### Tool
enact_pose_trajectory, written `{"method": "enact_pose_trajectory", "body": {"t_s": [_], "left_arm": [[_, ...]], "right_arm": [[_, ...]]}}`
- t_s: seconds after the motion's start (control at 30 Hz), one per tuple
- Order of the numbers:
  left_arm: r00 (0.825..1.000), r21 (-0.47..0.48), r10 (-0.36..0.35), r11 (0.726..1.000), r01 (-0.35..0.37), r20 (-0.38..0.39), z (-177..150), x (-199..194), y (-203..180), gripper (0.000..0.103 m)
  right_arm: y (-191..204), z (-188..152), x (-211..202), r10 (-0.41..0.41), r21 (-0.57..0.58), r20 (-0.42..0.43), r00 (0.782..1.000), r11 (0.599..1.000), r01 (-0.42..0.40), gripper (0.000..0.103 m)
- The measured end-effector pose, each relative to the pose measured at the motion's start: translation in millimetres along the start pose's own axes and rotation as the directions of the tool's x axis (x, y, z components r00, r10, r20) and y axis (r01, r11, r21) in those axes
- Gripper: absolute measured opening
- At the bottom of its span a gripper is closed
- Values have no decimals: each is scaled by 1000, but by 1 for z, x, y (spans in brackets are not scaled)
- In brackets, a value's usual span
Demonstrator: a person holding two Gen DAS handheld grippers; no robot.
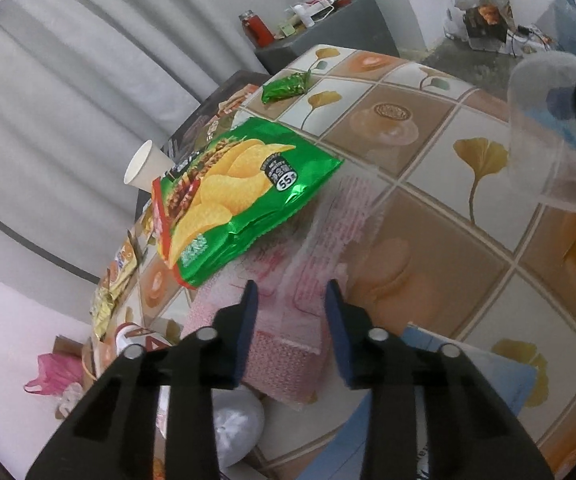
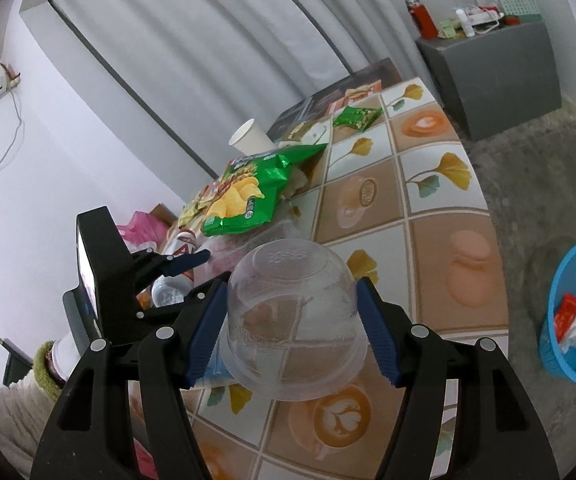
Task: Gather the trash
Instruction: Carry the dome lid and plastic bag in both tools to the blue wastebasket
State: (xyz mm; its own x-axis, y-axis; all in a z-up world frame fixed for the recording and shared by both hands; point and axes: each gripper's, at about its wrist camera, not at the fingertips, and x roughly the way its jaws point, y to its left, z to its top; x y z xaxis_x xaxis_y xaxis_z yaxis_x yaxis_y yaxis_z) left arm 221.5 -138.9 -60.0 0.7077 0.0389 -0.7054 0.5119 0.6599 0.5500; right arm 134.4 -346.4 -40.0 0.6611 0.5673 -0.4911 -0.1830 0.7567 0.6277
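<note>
A: Clutter is seen along the far edge of the patterned tablecloth. What is held?

B: An upturned clear plastic bowl is clamped between the blue pads of the right gripper, above the table's near part. In the left wrist view the same bowl appears at the right edge, off the table surface.

A: And the left gripper?

B: Its jaws are set fairly narrow, with a pink-printed clear plastic wrapper lying between and under them. Whether the pads press on the wrapper cannot be told.

A: What lies around that wrapper?

B: A green potato chip bag is laid partly over its far end, so the wrapper is pinned beneath it there. Behind the bag a white paper cup is tipped on its side. A small green snack packet is seen further off, well apart from the bag. Yellow wrappers are bunched at the table's edge, and a crumpled white bag is seen just below the left gripper. A blue book-like item is partly hidden by the gripper's right finger.

A: Where is the trash collected?

B: A blue mesh wastebasket is stood on the floor beside the table, with red and white scraps already inside. A grey cabinet is stood beyond the table.
</note>
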Motion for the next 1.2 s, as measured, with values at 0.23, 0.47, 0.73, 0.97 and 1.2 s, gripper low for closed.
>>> {"method": "enact_pose_trajectory", "body": {"t_s": [0.23,0.47,0.73,0.97,1.2], "left_arm": [[999,20,22,1000,-23,38,-1,-11,0,22],[995,-1,45,999,-45,86,-6,-37,6,4],[988,-102,22,995,-6,153,-11,-73,20,2],[975,-200,16,979,30,223,-14,-105,34,2],[952,-264,-33,957,117,305,-8,-138,37,2]], "right_arm": [[-1,-3,-4,0,10,6,1000,1000,0,62],[-1,-4,-8,-3,20,13,1000,1000,3,62],[2,-6,-23,-8,39,42,999,999,7,62],[4,-11,-49,-10,66,94,996,998,3,62],[5,-17,-78,-39,99,155,987,995,23,62]]}}
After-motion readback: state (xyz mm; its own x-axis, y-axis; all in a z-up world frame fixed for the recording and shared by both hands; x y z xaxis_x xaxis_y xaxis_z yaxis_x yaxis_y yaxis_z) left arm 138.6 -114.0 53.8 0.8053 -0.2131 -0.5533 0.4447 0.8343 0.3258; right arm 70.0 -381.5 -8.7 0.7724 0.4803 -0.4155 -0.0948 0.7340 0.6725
